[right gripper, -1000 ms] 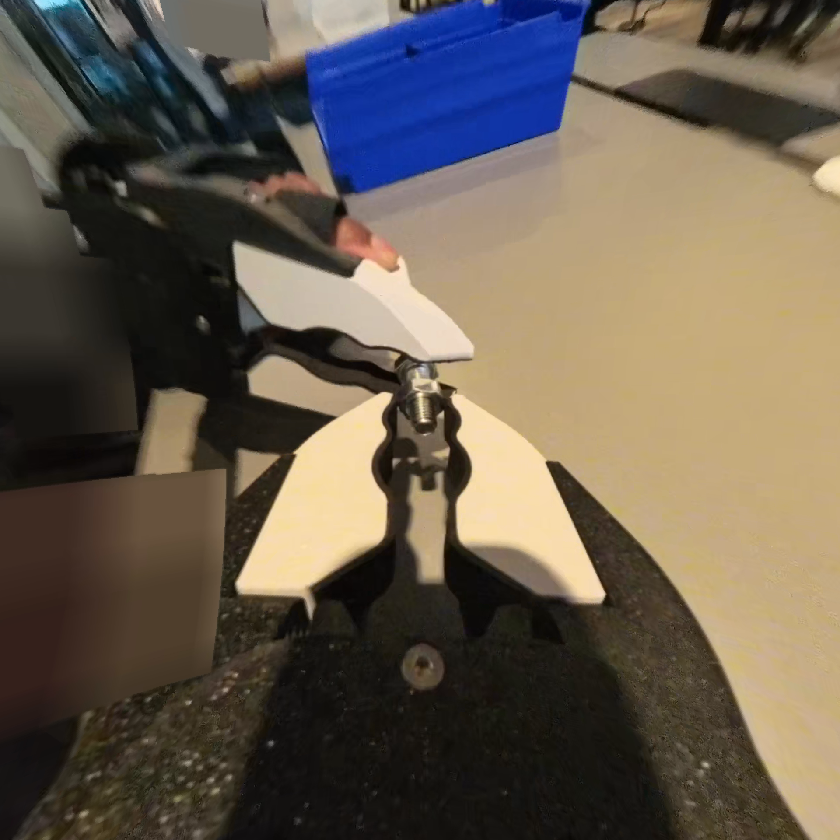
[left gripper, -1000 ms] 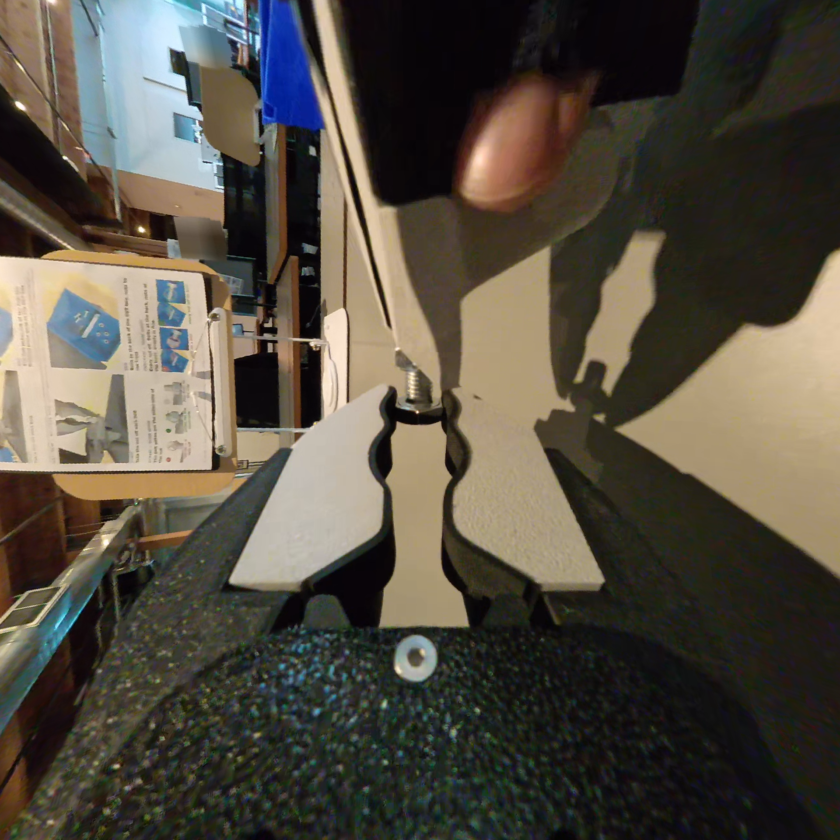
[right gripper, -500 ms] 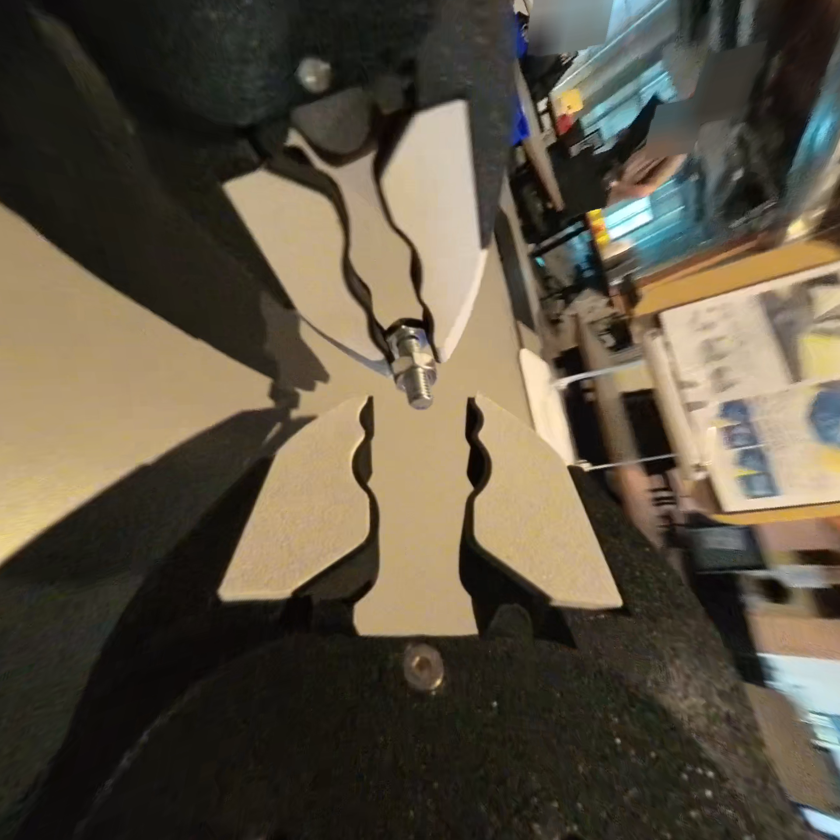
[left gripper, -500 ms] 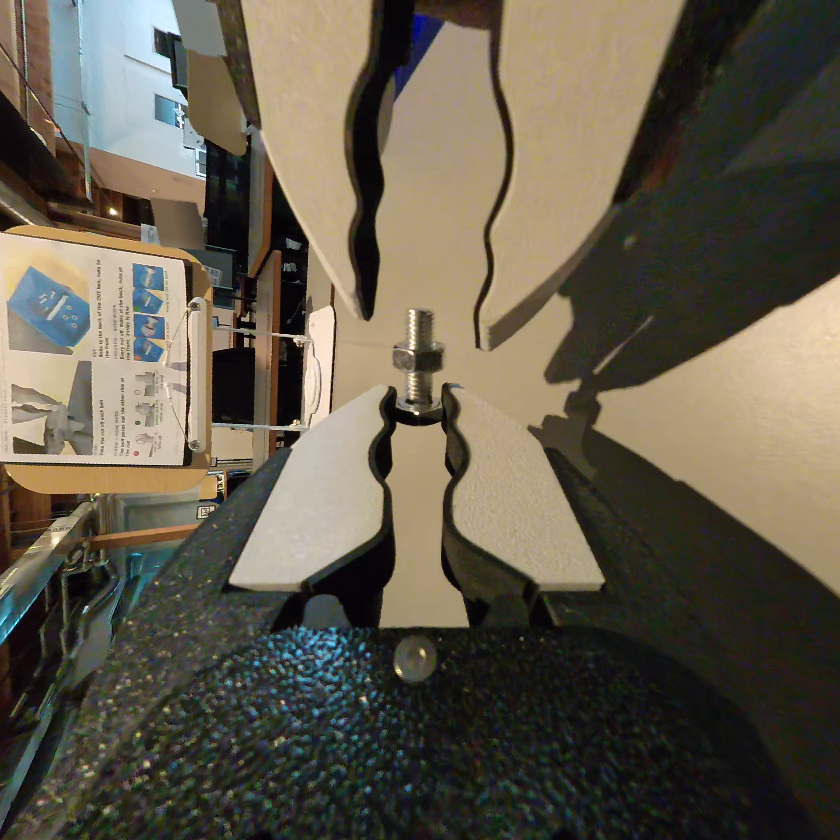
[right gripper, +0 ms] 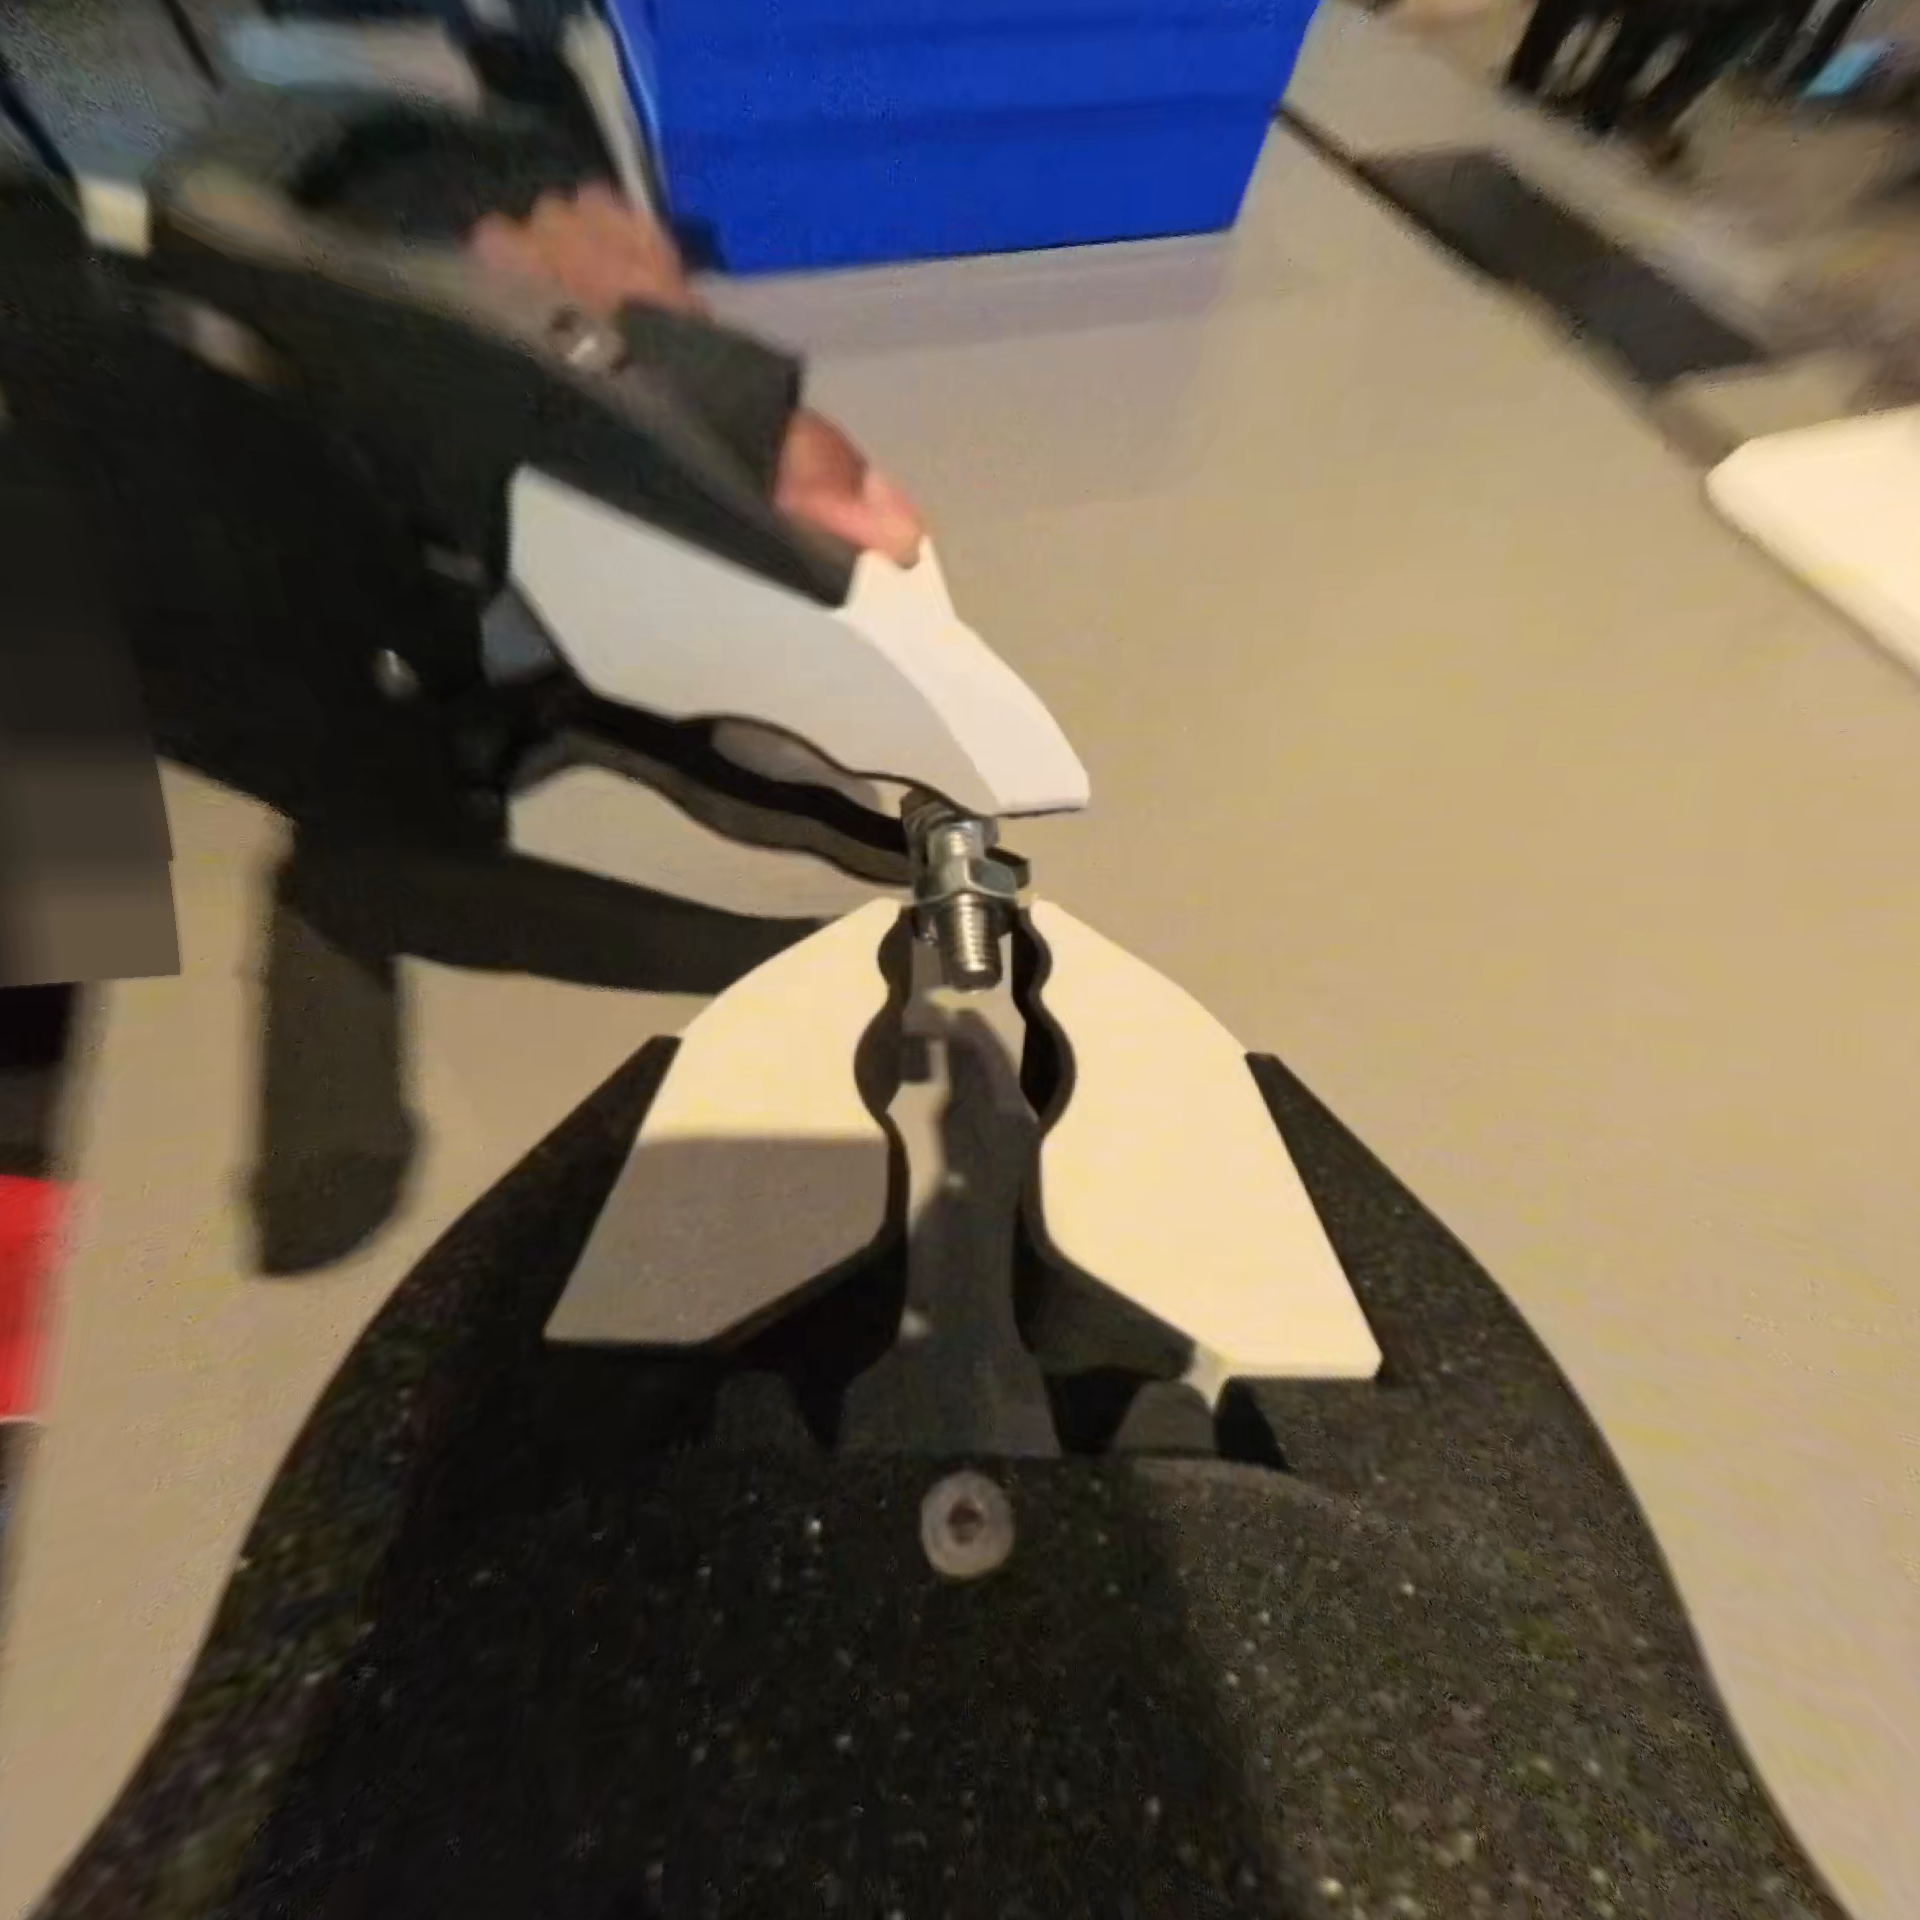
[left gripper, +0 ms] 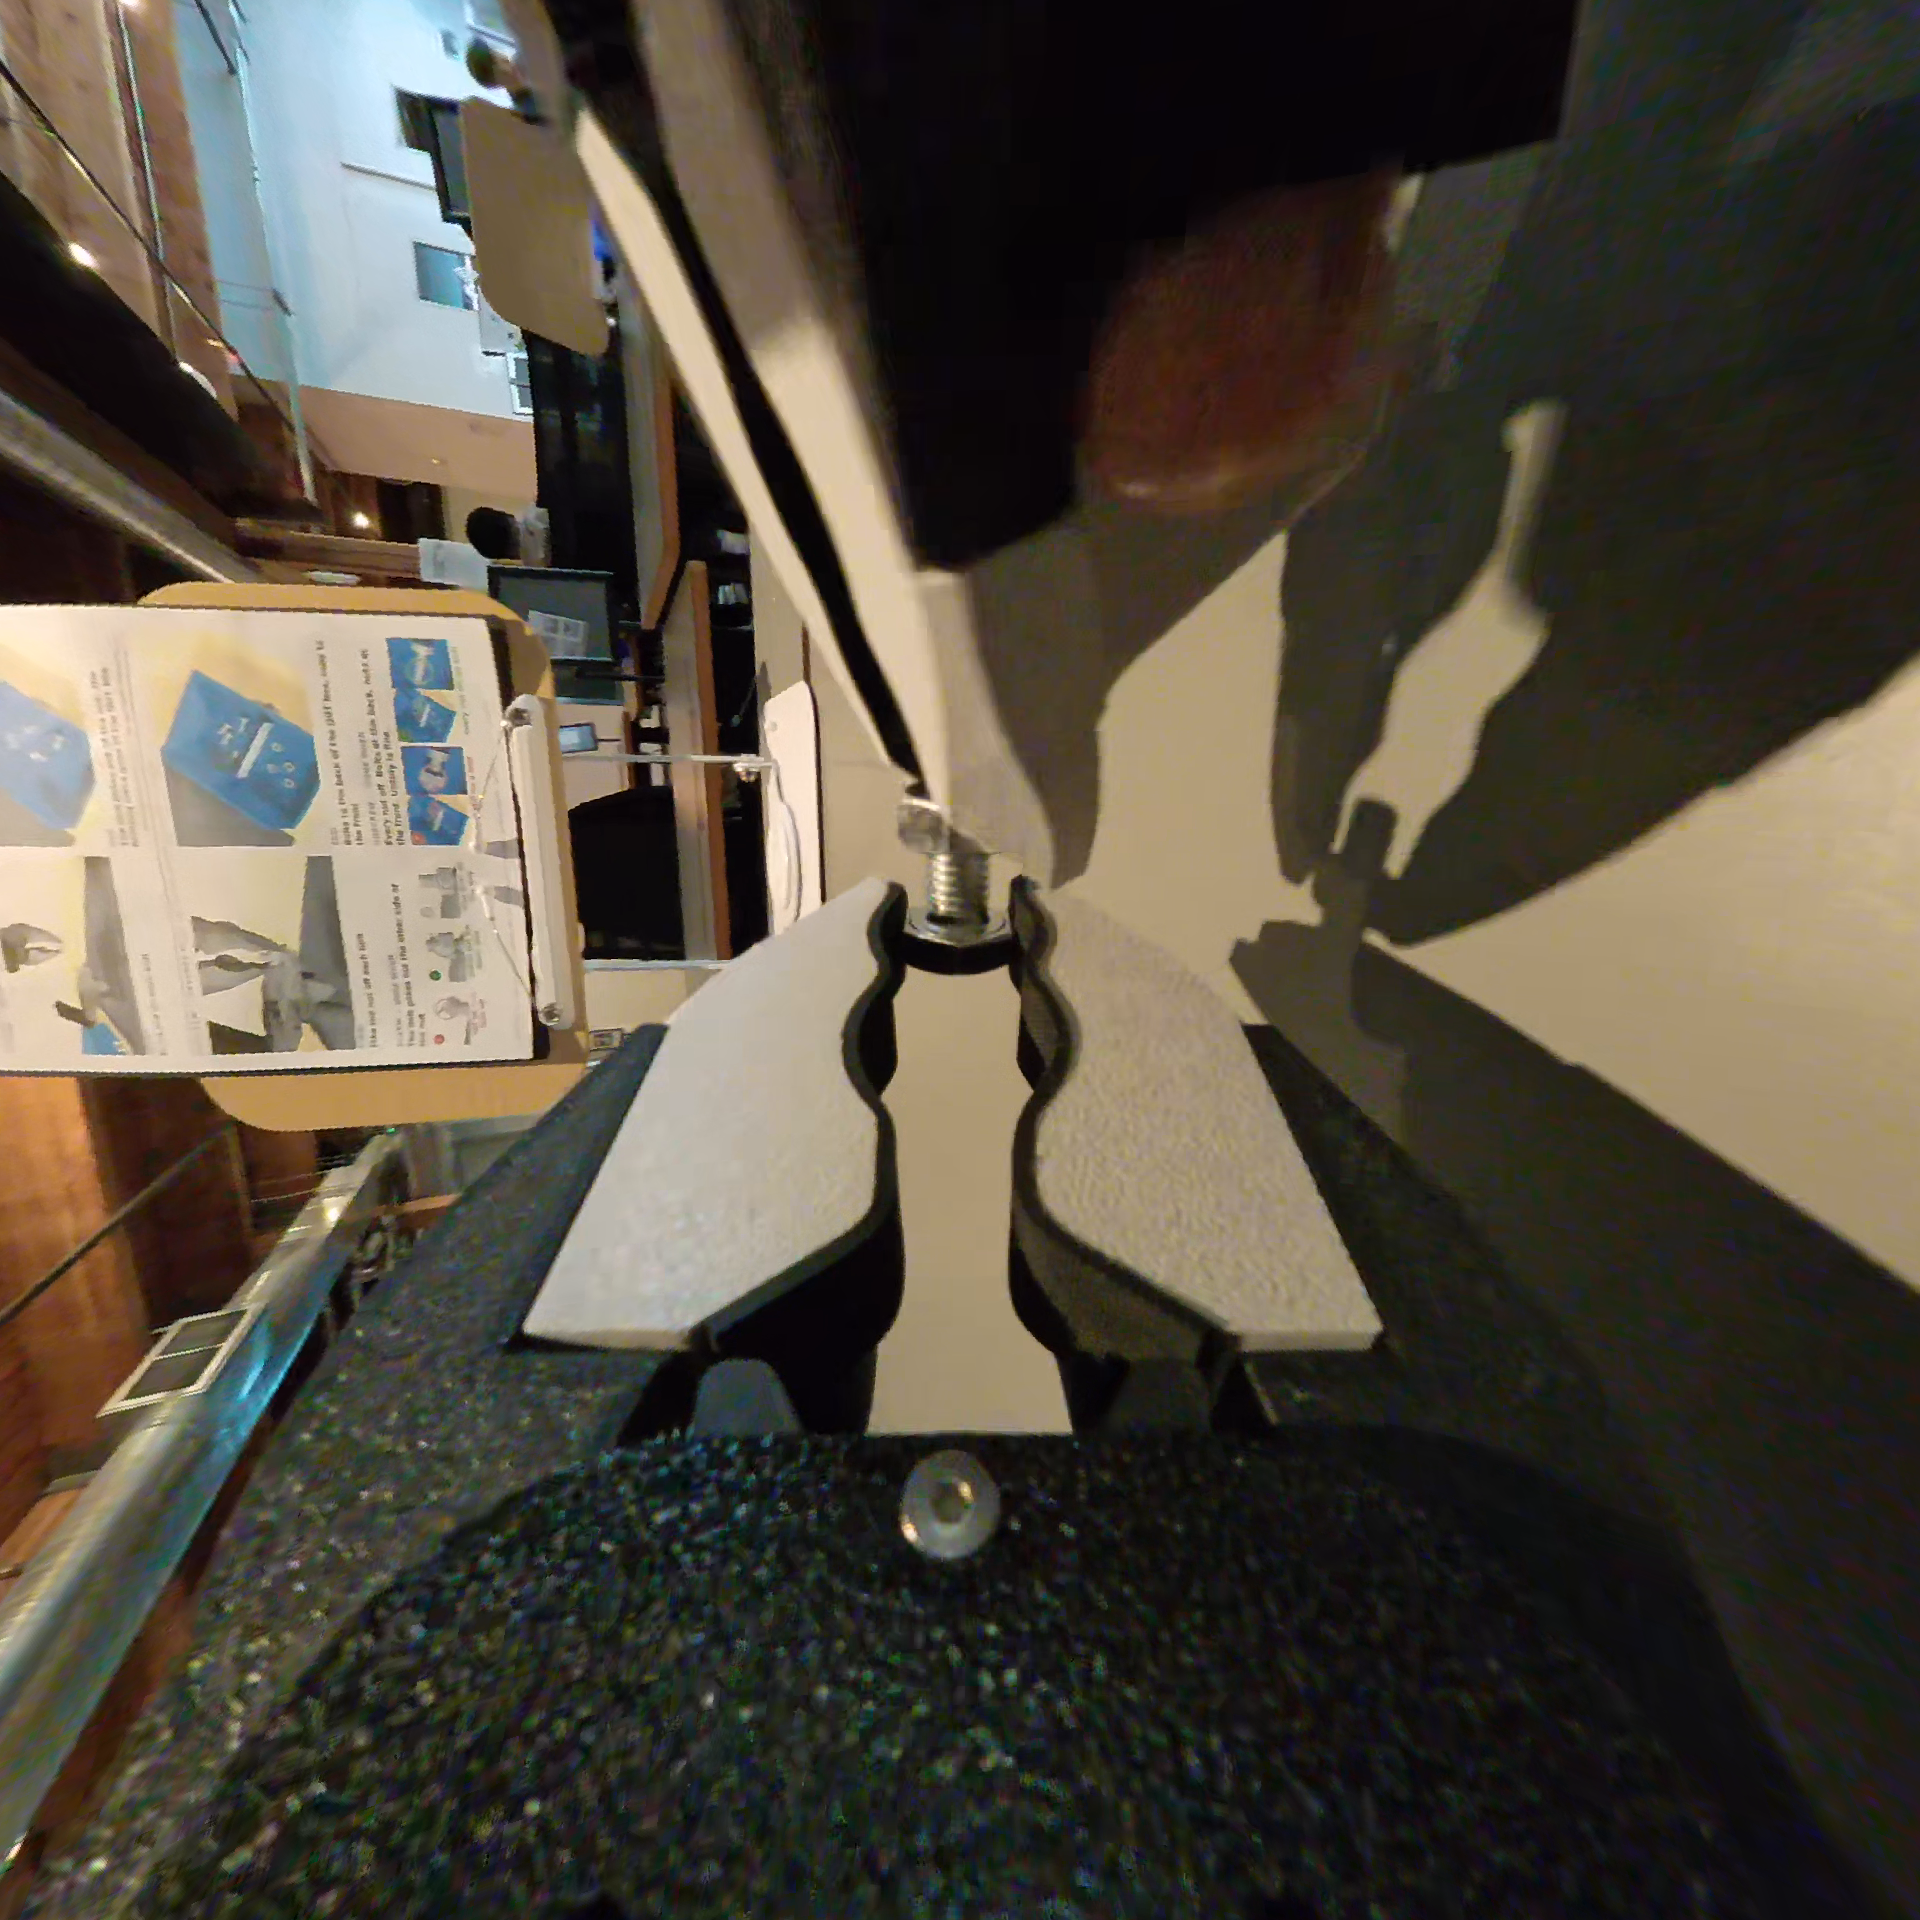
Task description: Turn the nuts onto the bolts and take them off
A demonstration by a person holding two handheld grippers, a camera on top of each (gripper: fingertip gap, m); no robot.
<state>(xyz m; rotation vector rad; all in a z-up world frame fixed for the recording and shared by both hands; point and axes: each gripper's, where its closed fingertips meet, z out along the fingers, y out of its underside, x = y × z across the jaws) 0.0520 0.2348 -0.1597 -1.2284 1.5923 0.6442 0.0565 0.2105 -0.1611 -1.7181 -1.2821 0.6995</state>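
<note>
My left tongs (left gripper: 956,914) are clamped on the head end of the bolt (left gripper: 951,883), its threaded shaft pointing away toward 12 o'clock in the left wrist view. Half a second ago my right tongs hung spread apart just short of the bolt tip, square to me; now they have rolled over and closed in, and from the right wrist view the right tongs (right gripper: 961,914) sit pinched on the nut (right gripper: 961,847), with the threaded end poking back toward 6 o'clock between the fingers. Motion blur makes the exact contact hard to judge. I read this as a fresh bite after a regrip, so another turn of the nut can follow. The blue bin (right gripper: 956,114) stands on the bench (right gripper: 1455,727) at 12 o'clock.
</note>
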